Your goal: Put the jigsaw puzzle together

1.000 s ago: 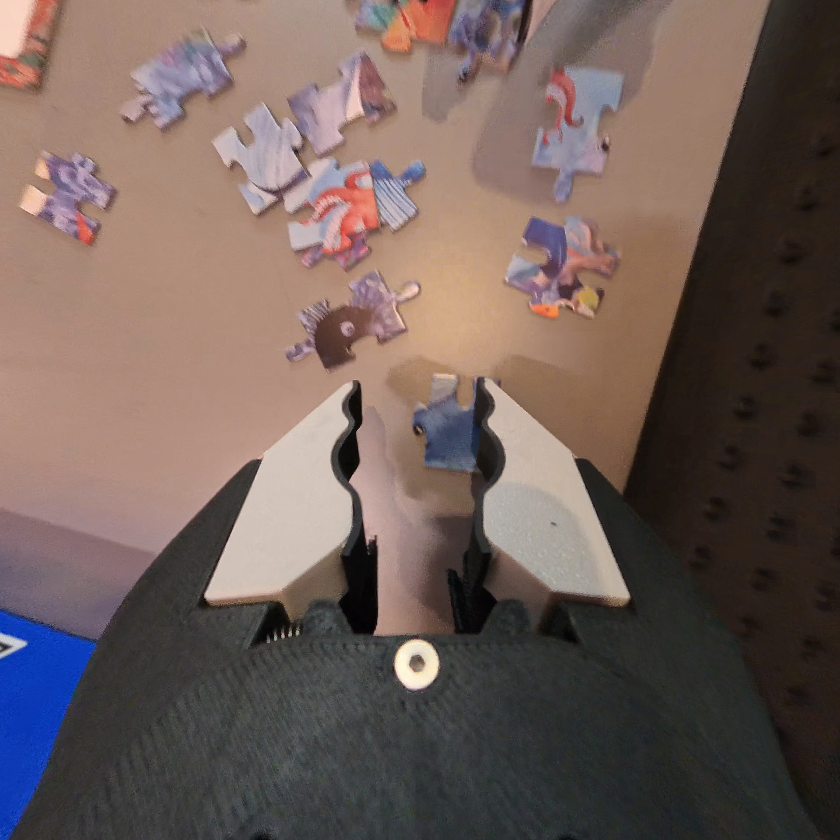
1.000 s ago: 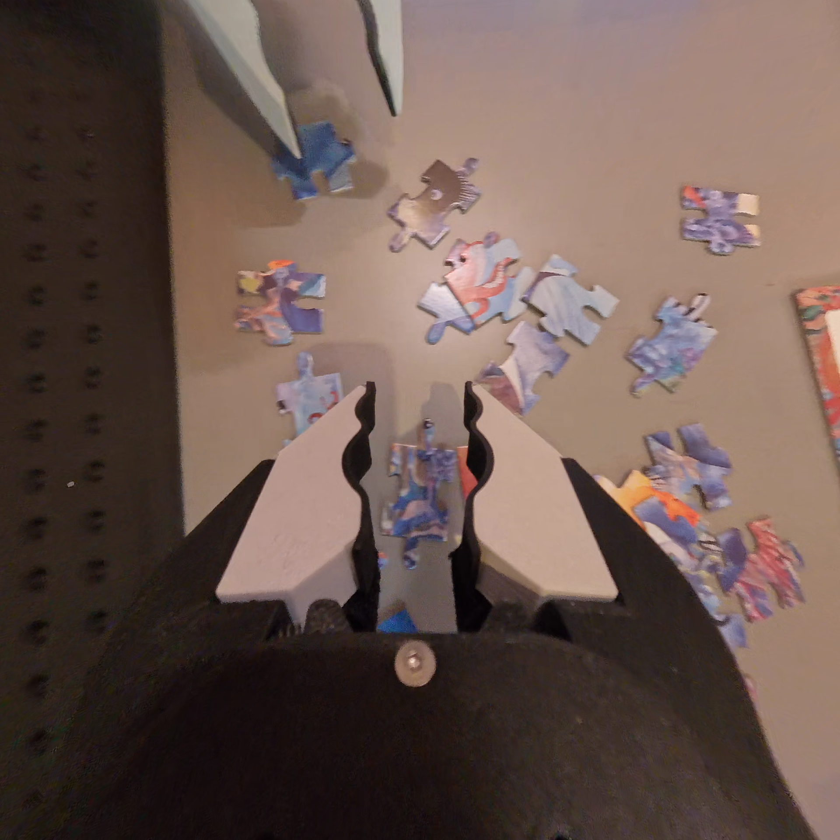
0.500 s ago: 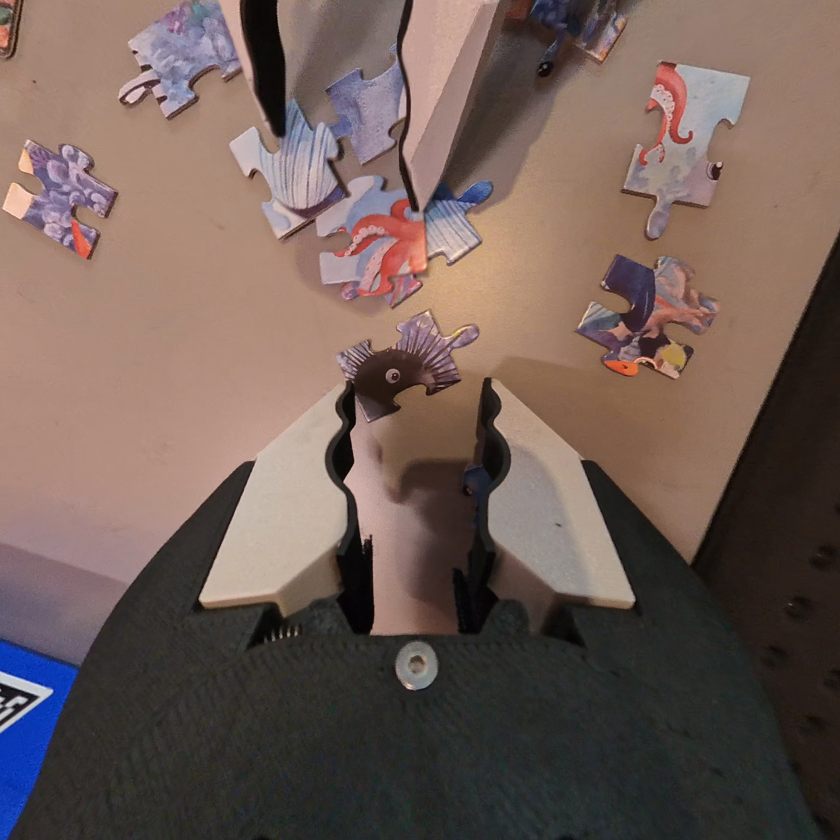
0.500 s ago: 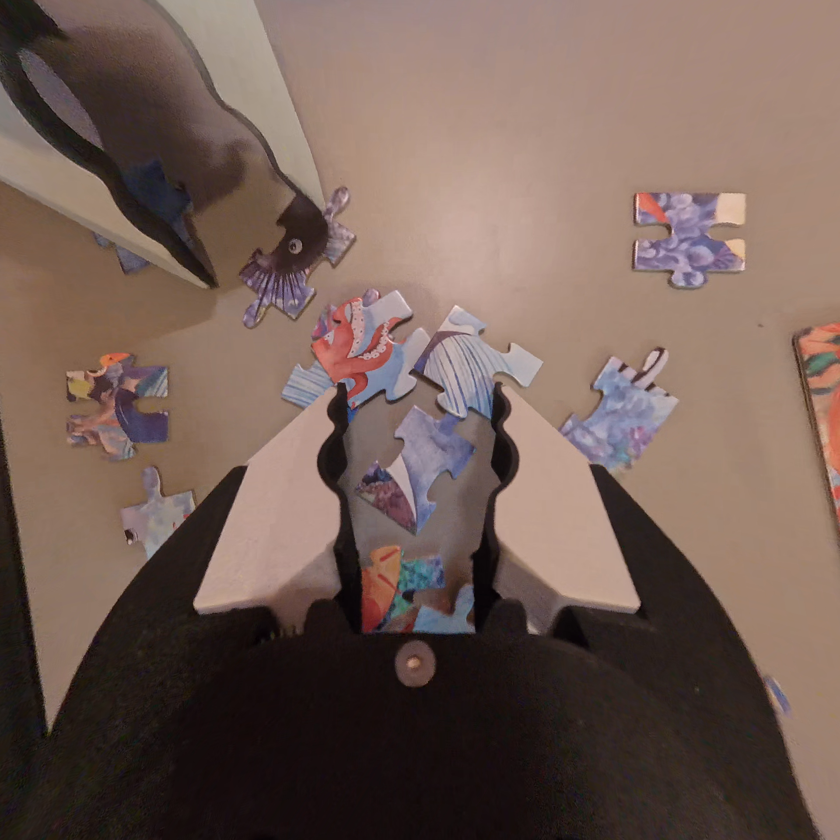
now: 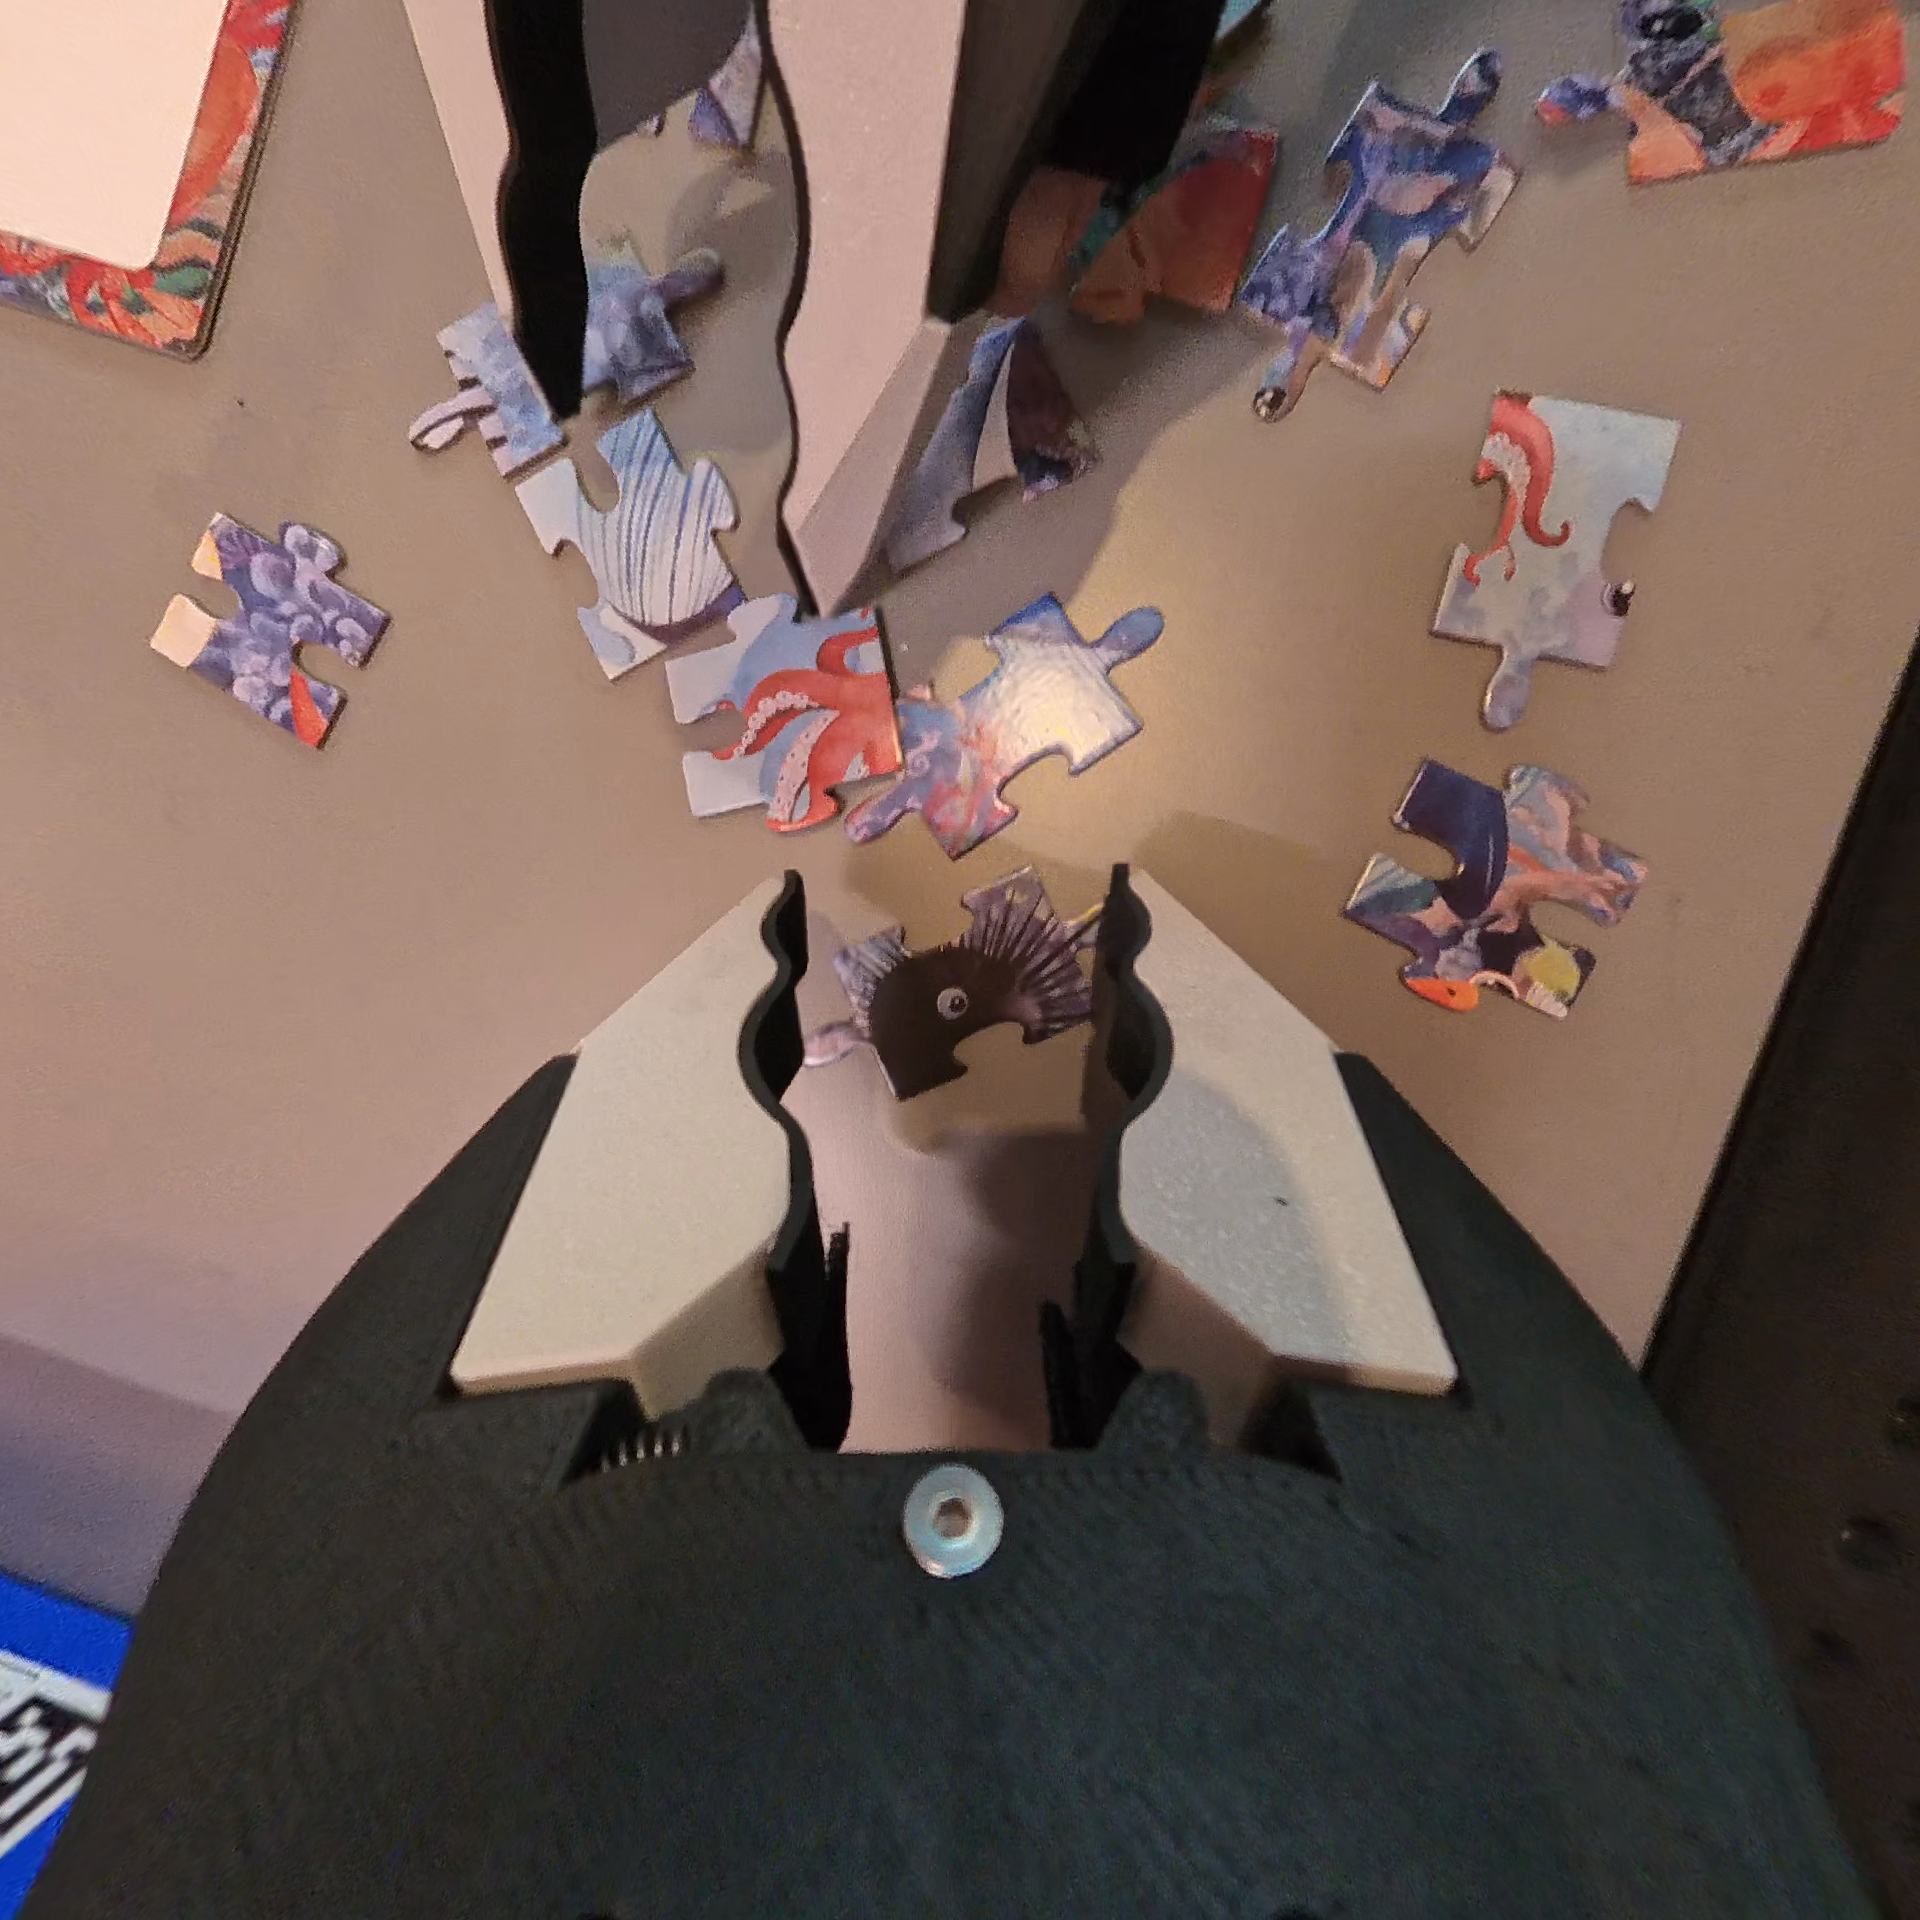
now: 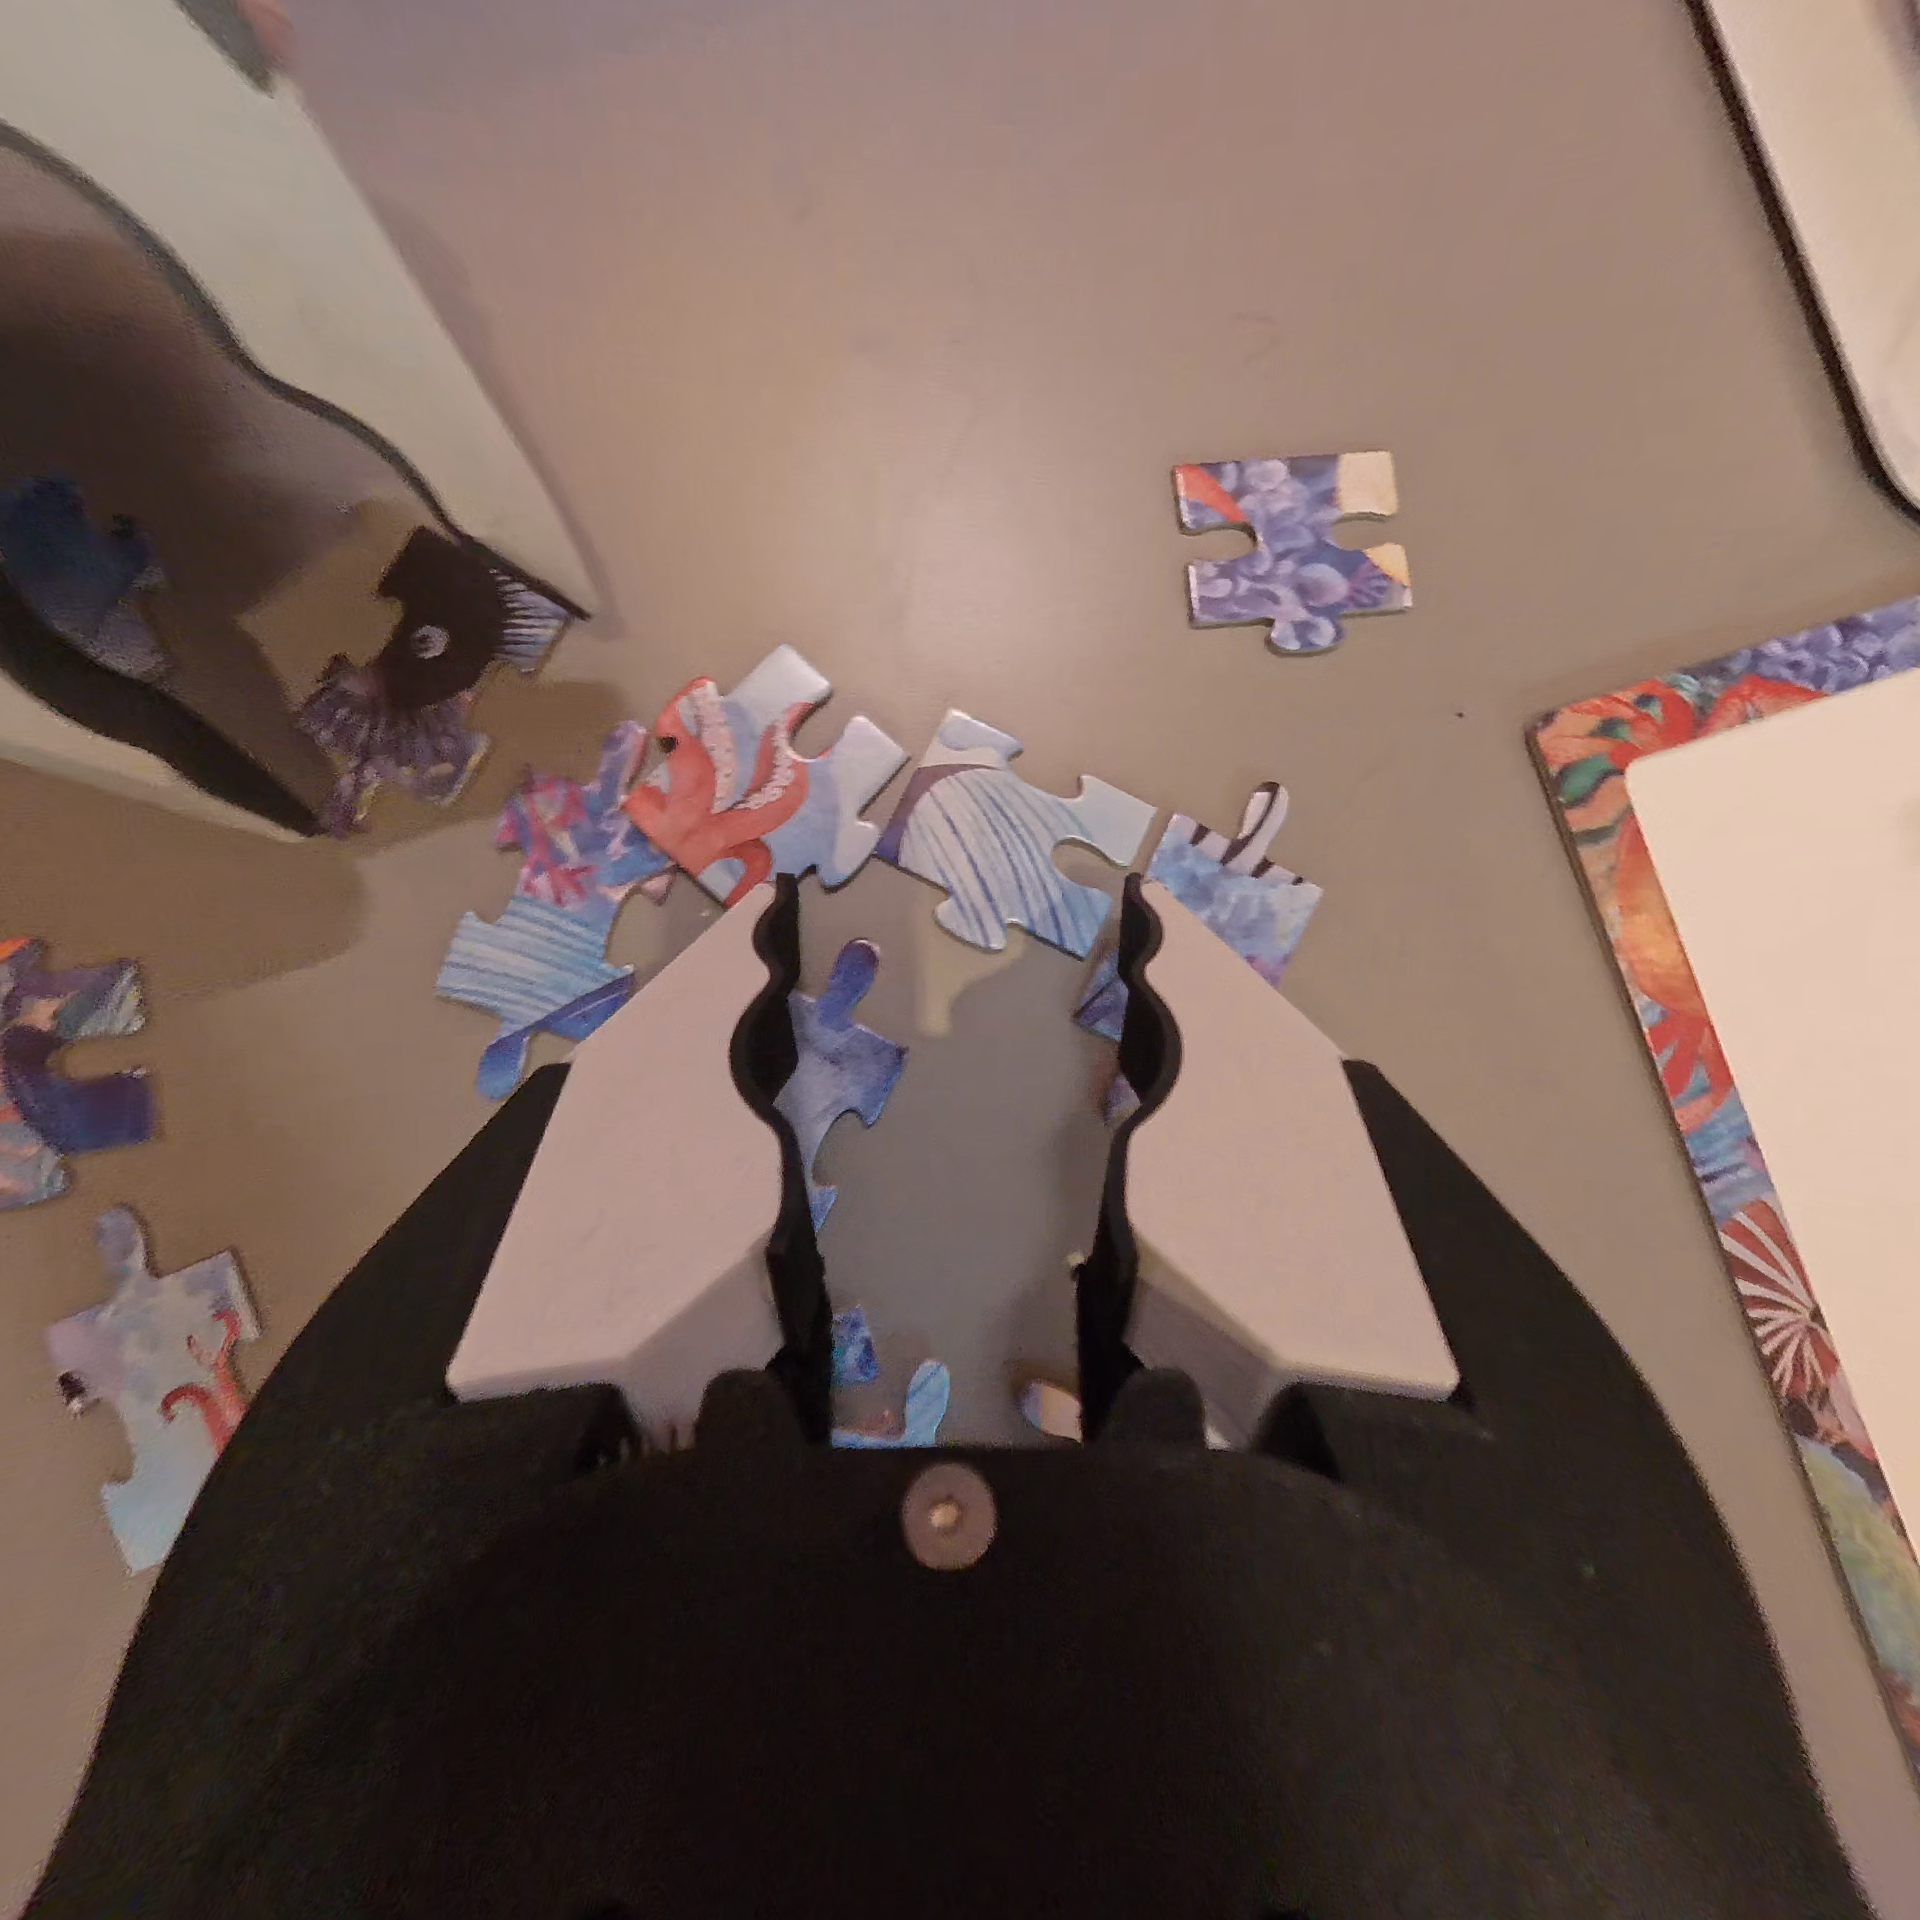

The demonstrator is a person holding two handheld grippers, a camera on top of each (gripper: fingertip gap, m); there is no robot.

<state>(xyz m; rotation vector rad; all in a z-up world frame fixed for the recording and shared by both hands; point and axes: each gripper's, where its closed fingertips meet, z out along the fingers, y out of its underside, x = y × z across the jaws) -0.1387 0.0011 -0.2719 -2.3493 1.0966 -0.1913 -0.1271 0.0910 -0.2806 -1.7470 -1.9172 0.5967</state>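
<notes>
We are seeing only part of the puzzle frame point(image 6: 1590, 852): it is running off the right edge of the right wrist view, its orange and blue border surrounding a blank white middle. The right claw point(image 6: 951, 904) is covering much of a blue piece point(image 6: 847, 1049) lying between its fingers; we are reading the jaws as spread wide and holding nothing. Several pieces under the claw body are showing only as slivers. The left claw point(image 5: 951, 899) is likewise gaping wide and empty, with the dark fish piece point(image 5: 971, 992) lying flat on the desk point(image 5: 312, 987) between its tips, its right edge hidden behind one finger. Loose pieces are lying scattered face up on the tan desk; the red octopus piece point(image 5: 800, 717) is touching a blue-pink neighbour point(image 5: 1008, 727), and we are unable to tell whether they are interlocked.
</notes>
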